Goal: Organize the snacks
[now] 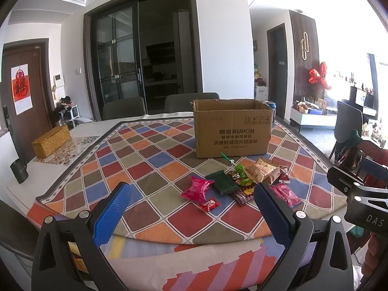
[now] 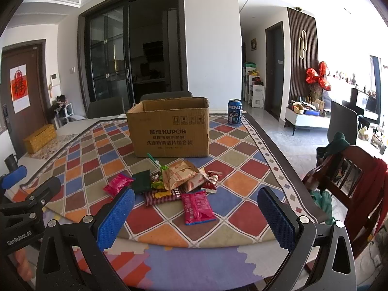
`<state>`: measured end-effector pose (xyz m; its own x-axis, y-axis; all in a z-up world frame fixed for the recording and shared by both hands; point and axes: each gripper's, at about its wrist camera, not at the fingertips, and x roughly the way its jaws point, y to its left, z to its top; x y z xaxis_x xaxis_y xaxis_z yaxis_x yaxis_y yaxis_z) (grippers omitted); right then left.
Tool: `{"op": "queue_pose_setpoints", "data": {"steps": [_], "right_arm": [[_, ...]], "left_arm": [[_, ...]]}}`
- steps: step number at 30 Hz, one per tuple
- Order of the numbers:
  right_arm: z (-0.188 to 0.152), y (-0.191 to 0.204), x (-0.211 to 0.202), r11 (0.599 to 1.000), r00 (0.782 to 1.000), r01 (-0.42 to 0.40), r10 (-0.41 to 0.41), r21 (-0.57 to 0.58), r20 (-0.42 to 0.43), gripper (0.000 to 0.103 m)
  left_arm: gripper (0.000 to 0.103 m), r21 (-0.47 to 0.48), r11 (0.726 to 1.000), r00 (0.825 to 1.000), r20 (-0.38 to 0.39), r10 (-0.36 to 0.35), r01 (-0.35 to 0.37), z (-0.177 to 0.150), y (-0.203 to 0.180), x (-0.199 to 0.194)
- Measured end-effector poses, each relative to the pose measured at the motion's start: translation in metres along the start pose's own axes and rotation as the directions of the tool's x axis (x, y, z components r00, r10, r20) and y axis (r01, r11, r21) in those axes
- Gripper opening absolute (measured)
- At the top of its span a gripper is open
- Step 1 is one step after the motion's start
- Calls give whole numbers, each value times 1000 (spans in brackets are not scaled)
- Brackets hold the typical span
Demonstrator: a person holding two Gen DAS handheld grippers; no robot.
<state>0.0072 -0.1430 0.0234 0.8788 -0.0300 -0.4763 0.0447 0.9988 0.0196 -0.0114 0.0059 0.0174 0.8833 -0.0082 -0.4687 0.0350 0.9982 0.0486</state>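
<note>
Both grippers hang above the near edge of the table, each with its blue pads spread wide and nothing between them. The left gripper (image 1: 191,208) points toward the snack pile; the right gripper (image 2: 196,213) sits just beside it, its black frame showing at the right edge of the left view.

The snacks (image 2: 169,184) lie in a loose heap on the checked cloth (image 2: 242,167), between the grippers and the box (image 2: 169,128). The box stands upright with its flaps open, just behind the heap, not touching it. In the heap: a pink pack (image 1: 197,189) at the left, a small red sweet (image 1: 209,204) just in front of it, a dark green pack (image 1: 223,181) beside it, a tan bag (image 2: 180,174) on top of the middle, a brown striped pack (image 2: 162,196) under its near edge, and a second pink pack (image 2: 197,206) lying nearest the right gripper. A green stick (image 2: 154,161) points from the heap toward the box. A few small wrapped sweets lie among them; their kinds cannot be told.

A Pepsi can (image 2: 234,111) stands upright at the far right of the table, apart from the box. A woven yellow box (image 1: 51,140) and a dark mug (image 1: 19,169) sit at the left side, well apart from the snacks
</note>
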Motion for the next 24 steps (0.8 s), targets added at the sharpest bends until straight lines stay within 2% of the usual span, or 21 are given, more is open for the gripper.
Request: {"op": "queue_pose_setpoints", "data": {"steps": [24], "right_arm": [[-1, 0, 0, 1000, 1000, -1, 1, 2, 0, 102]], "left_arm": [[103, 8, 1000, 1000, -1, -3, 3, 6, -1, -1]]}}
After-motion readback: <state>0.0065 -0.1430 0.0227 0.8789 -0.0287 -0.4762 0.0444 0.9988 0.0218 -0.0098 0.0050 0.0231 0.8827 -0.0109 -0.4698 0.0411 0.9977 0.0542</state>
